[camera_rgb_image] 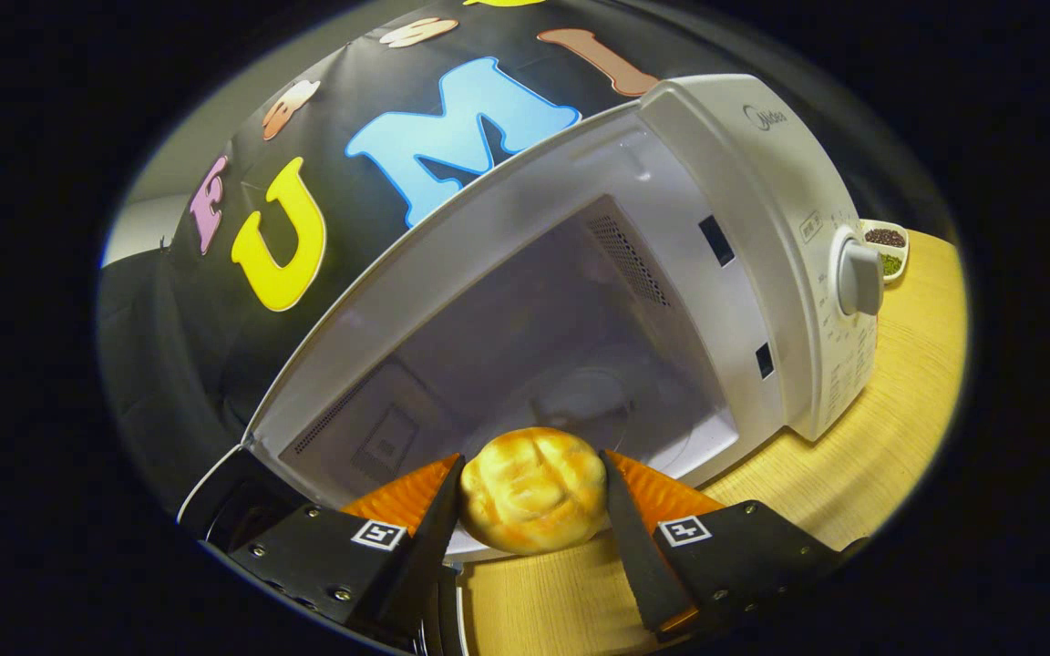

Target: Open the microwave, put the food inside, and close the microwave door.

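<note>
Gripper (pixel 532 497): nearest the camera, its two fingers (pixel 434 519) reach forward and pinch a bun from both sides.
Bun (pixel 534 490): round, golden-brown, with a scored top; it sits squeezed between the fingers, held above the table and just in front of the oven's lower front lip.
Table (pixel 862 456): light wood grain; it shows under the bun between the fingers and runs on to the right, under and past the oven.
Door (pixel 233 510): dark, swung open at the left; only its edge is seen beside the left finger, by the oven's lower left corner.
Microwave (pixel 753 237): white and open, standing on the table just beyond the bun; the whole view is tilted, so it leans across the scene.
Cavity (pixel 525 346): pale and lit, with vent holes in the side walls and a round glass plate (pixel 584 396) on the floor, straight ahead of the bun.
Knob (pixel 858 278): a big round dial on the control panel at the right side.
Dish (pixel 888 248): small and white, on the table behind the knob, holding dark and green bits.
</note>
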A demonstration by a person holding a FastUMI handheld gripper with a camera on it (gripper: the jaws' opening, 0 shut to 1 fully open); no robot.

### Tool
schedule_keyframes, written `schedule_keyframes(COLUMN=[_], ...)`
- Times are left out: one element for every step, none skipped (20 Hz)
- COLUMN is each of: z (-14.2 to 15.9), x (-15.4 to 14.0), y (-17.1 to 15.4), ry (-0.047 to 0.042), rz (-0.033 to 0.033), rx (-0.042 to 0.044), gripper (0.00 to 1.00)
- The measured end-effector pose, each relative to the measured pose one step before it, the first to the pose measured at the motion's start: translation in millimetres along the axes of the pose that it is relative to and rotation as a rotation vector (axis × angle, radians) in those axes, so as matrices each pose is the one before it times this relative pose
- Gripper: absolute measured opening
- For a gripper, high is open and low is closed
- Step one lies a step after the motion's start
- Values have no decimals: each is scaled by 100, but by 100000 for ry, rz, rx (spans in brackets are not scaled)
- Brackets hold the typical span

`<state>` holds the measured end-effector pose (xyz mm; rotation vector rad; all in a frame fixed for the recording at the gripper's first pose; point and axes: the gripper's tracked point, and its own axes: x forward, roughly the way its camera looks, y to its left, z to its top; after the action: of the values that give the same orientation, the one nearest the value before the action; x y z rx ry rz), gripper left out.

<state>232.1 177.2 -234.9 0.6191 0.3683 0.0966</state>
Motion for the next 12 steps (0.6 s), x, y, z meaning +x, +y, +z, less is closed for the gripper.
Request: schedule_keyframes(z=[-26,-164,-162,61,43,-157,-212,-400,-377,-26,240,-94], x=[481,505,490,509,481,446,420,337,231,56,48,23], y=[-74,-125,-139,-18,-26,-106,-136,-107,-65,233,-278,35], ry=[-438,-443,-17,-547,-228,-295,291,655,668,-1634,-492,-109], rz=[-494,-664,-702,-334,-390,-716,-825,-602,-377,402,-1467,-274], rx=[178,330,358,288,-571,-1028,-881,-284,-76,-1142,-1198,-76], gripper=[85,85,85,85,85,85,85,85,86,90,92,96])
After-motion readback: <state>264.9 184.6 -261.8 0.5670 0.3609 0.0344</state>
